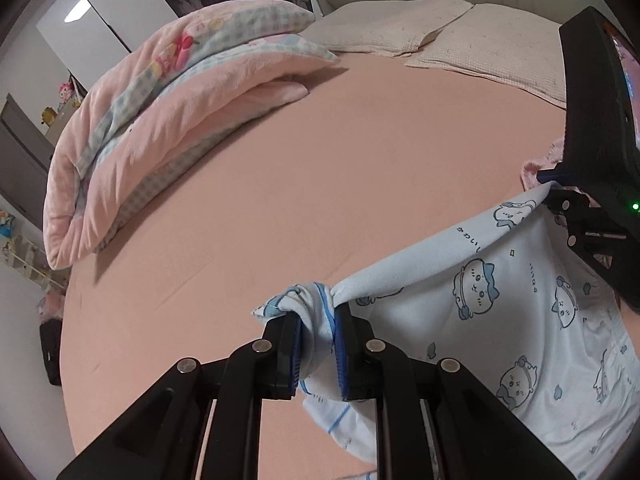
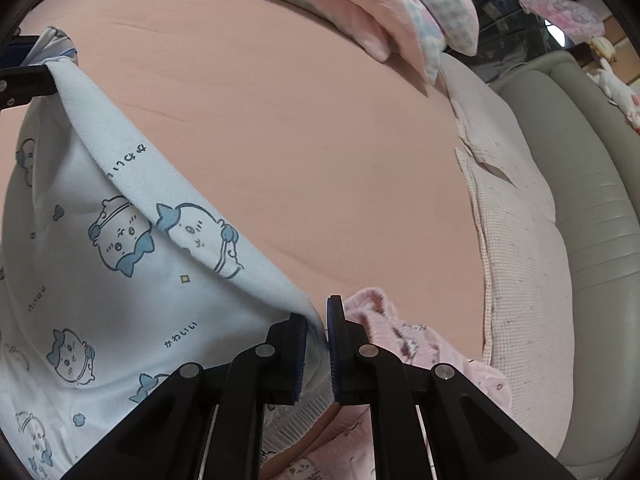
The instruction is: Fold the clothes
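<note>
The left gripper (image 1: 316,344), a black two-finger tool with blue ribbed pads, is clamped on a bunched corner of the pale blue-and-white soft garment printed with cartoon animal figures (image 1: 500,280); the gathered cloth fills the narrow gap between its jaws and spills out at the fingertips. The right gripper (image 2: 317,346), of the same build, pinches the opposite end of the same edge, with only a thin fold of fabric between its nearly closed jaws. The garment hangs between the two tools above the salmon-pink bed sheet (image 1: 300,160), its upper edge stretched in a line from one tool to the other and the rest draping downward (whether the lower part touches the sheet cannot be told). A crumpled pink garment with small prints (image 2: 400,340) lies on the sheet just beside the right gripper. At the far side of the bed lies a folded pink plush quilt with blue gingham and fruit patches (image 1: 160,120), and near the headboard rest two cream waffle-textured pillows (image 1: 440,32) set side by side.
</note>
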The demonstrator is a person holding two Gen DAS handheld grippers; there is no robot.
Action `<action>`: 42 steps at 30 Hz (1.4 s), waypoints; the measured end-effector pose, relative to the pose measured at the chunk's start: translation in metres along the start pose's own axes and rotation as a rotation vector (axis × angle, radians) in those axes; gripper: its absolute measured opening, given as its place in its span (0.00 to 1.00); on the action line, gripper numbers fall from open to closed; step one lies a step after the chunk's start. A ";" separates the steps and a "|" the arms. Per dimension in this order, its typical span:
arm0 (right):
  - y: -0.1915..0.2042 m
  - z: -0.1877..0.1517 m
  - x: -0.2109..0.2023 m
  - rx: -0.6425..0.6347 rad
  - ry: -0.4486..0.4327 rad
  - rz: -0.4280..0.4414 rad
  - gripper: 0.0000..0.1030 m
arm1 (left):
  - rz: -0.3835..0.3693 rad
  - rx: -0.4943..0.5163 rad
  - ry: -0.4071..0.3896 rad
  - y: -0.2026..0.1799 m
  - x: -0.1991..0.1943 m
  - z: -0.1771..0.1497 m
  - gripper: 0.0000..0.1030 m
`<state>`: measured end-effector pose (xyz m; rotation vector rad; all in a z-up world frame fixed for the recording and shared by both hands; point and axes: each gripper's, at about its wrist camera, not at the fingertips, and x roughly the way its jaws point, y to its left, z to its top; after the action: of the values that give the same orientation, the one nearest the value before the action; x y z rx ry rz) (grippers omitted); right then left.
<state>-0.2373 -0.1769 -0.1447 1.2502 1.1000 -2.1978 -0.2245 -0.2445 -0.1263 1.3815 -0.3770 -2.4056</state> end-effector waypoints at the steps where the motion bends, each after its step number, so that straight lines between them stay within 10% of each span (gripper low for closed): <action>1: -0.002 0.001 0.001 0.012 0.002 -0.002 0.07 | 0.003 -0.009 -0.001 0.000 0.001 0.004 0.12; 31: -0.035 0.032 0.035 0.266 0.093 0.027 0.07 | -0.077 -0.291 0.079 0.033 0.028 0.036 0.21; 34: -0.038 0.028 0.038 0.304 0.112 0.065 0.26 | -0.090 -0.330 0.084 0.037 0.026 0.035 0.27; 36: -0.042 0.028 0.037 0.326 0.102 0.077 0.64 | -0.096 -0.348 0.093 0.040 0.025 0.034 0.30; 40: -0.049 0.029 0.032 0.368 0.072 0.094 0.64 | -0.074 -0.363 0.091 0.043 0.025 0.030 0.39; 42: -0.053 0.030 0.030 0.389 0.058 0.102 0.64 | -0.081 -0.371 0.093 0.046 0.024 0.029 0.60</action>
<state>-0.3035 -0.1657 -0.1378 1.4969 0.6253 -2.3817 -0.2536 -0.2945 -0.1132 1.3490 0.1465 -2.3111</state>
